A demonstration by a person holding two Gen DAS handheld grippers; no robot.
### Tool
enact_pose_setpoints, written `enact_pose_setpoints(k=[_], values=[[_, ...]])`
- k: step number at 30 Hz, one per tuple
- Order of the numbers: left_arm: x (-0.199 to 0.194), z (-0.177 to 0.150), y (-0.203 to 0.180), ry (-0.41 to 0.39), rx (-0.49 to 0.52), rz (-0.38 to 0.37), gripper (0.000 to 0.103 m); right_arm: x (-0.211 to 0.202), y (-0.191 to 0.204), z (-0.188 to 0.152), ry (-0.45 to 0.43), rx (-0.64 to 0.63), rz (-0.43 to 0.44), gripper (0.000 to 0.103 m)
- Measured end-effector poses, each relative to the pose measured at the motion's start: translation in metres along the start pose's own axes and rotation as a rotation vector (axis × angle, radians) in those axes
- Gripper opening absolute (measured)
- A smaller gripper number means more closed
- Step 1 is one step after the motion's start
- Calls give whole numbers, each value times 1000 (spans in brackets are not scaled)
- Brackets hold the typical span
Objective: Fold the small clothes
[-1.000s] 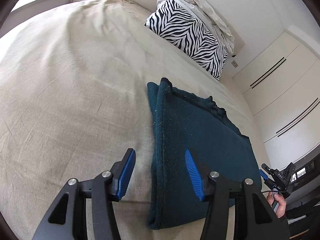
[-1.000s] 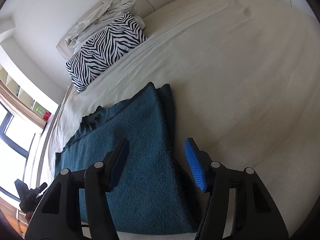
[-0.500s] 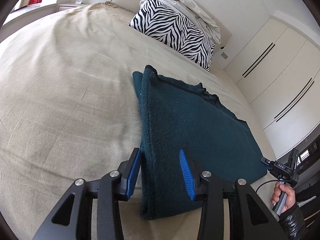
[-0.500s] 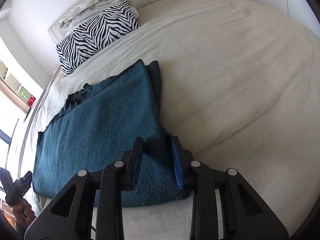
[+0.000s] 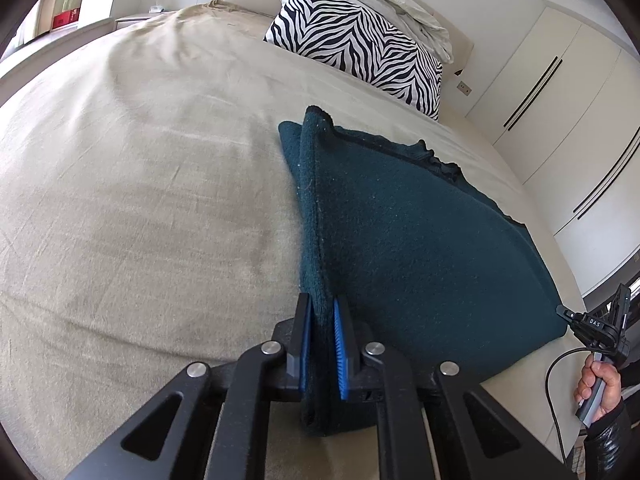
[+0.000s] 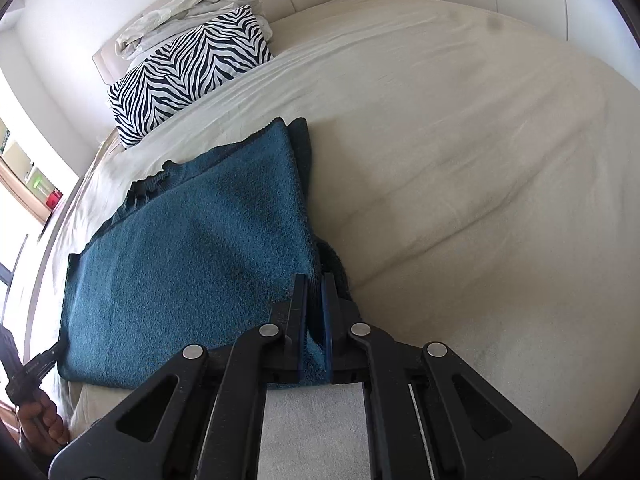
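Left wrist view: my left hand-held gripper is pinched tight on the near left corner of the dark teal fuzzy knitted garment; my right hand-held gripper is clamped on its near right corner. Beyond both, the garment lies flat on the beige bed, apparently folded once already. I judge another fold remains, away toward the zebra-striped pillow.

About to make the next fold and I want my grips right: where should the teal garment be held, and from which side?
Hold the teal garment at its two near corners, coming in from the near edge of the bed. It lies flat with its thick folded edges running away from you, so the corners offer bunched layers to pinch. The left gripper and the right gripper are each shut on one such corner.
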State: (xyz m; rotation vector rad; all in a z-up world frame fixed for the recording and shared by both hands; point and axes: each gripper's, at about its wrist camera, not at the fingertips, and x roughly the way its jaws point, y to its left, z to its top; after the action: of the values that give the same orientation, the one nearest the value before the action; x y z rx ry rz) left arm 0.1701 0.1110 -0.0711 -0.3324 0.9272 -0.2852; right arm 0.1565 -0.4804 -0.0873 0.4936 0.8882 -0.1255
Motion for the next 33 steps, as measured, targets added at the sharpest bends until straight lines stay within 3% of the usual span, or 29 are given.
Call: enact_pose_setpoints(k=[13, 24, 26, 30, 33], values=[[1, 1, 4, 26, -26, -5, 10, 8, -6, -13, 10, 1, -7, 5], [1, 0, 7, 28, -43, -11, 10, 13, -15, -9, 50, 59, 44, 7], [0, 0, 10, 22, -62, -26, 12, 5, -15, -11, 25, 83, 24, 9], [-7, 1, 6, -4, -60, -17, 14, -22, -7, -7, -60, 89, -60, 27], [-22, 7, -4, -70, -6, 48, 17, -39, 7, 5, -130, 67, -64, 28]])
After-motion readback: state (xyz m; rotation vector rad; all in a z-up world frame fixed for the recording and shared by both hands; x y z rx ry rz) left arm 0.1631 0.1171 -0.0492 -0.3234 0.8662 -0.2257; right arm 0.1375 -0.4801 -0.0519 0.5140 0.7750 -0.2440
